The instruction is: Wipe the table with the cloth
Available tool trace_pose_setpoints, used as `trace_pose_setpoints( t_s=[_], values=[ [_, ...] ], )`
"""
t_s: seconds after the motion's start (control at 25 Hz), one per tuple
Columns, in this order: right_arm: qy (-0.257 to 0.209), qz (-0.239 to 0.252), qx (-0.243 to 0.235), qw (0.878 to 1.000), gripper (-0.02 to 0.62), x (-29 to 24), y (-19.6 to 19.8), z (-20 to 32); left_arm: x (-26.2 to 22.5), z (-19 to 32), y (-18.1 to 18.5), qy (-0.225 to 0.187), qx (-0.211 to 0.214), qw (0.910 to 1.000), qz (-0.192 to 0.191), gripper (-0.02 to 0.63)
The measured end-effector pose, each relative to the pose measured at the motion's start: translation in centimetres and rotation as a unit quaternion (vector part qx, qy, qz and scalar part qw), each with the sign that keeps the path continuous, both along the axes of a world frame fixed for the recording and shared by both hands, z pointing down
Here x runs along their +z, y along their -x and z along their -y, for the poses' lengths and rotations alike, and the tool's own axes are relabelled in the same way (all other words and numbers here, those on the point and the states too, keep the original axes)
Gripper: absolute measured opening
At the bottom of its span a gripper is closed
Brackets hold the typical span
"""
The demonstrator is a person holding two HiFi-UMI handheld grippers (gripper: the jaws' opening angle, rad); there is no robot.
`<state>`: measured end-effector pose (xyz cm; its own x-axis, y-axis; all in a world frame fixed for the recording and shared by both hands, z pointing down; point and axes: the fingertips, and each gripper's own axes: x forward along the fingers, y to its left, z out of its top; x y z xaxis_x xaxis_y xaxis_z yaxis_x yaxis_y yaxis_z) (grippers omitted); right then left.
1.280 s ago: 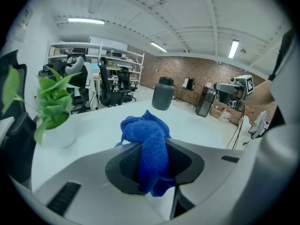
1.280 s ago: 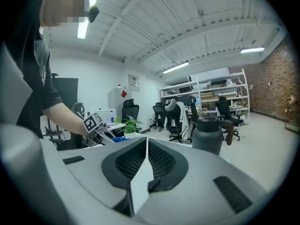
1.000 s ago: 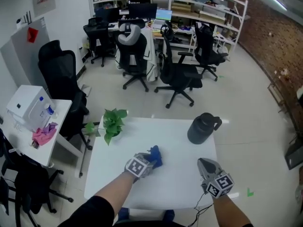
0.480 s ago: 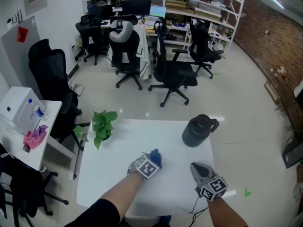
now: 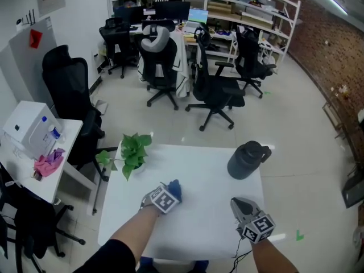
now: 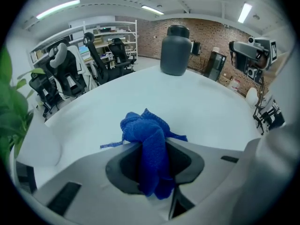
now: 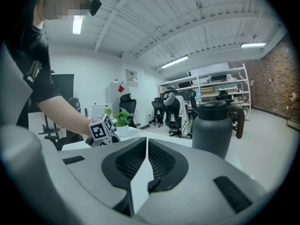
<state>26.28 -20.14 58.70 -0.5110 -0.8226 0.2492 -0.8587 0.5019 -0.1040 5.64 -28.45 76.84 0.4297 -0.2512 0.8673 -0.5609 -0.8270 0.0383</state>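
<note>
A bunched blue cloth (image 6: pixel 149 144) is pinched between the jaws of my left gripper (image 6: pixel 152 165), and its free end rests on the white table (image 6: pixel 140 97). From the head view, the left gripper (image 5: pixel 168 195) sits at the table's middle with the blue cloth (image 5: pixel 174 187) sticking out ahead of it. My right gripper (image 5: pixel 243 208) hovers over the table's near right part. Its jaws (image 7: pixel 146 161) are shut, with nothing between them.
A dark grey jug (image 5: pixel 247 159) stands at the table's far right corner; the jug (image 7: pixel 214 125) is close ahead of the right gripper. A potted green plant (image 5: pixel 132 151) stands at the far left corner. Office chairs (image 5: pixel 215 90) and a side table (image 5: pixel 40 152) surround the table (image 5: pixel 199 226).
My left gripper has slid the cloth a little to the left across the table. The right gripper has stayed at the near right.
</note>
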Motion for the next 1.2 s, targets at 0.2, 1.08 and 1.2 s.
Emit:
trace_pose_setpoints(
  t_s=[0.2,1.08,1.2],
  values=[
    [-0.002,-0.003,-0.011,1.0,0.028,0.1,1.5,0.4,-0.1,-0.3,5.7,0.012,-0.022,0.9996,0.013,0.101],
    [0.003,-0.001,0.002,1.0,0.029,-0.8,-0.5,-2.4,-0.4,-2.3,-8.6,-0.008,0.066,0.9974,-0.027,0.098],
    [0.006,0.002,-0.003,1.0,0.028,-0.2,-0.1,-2.4,-0.1,-1.6,-5.5,-0.003,0.051,0.9985,-0.022,0.098]
  ],
)
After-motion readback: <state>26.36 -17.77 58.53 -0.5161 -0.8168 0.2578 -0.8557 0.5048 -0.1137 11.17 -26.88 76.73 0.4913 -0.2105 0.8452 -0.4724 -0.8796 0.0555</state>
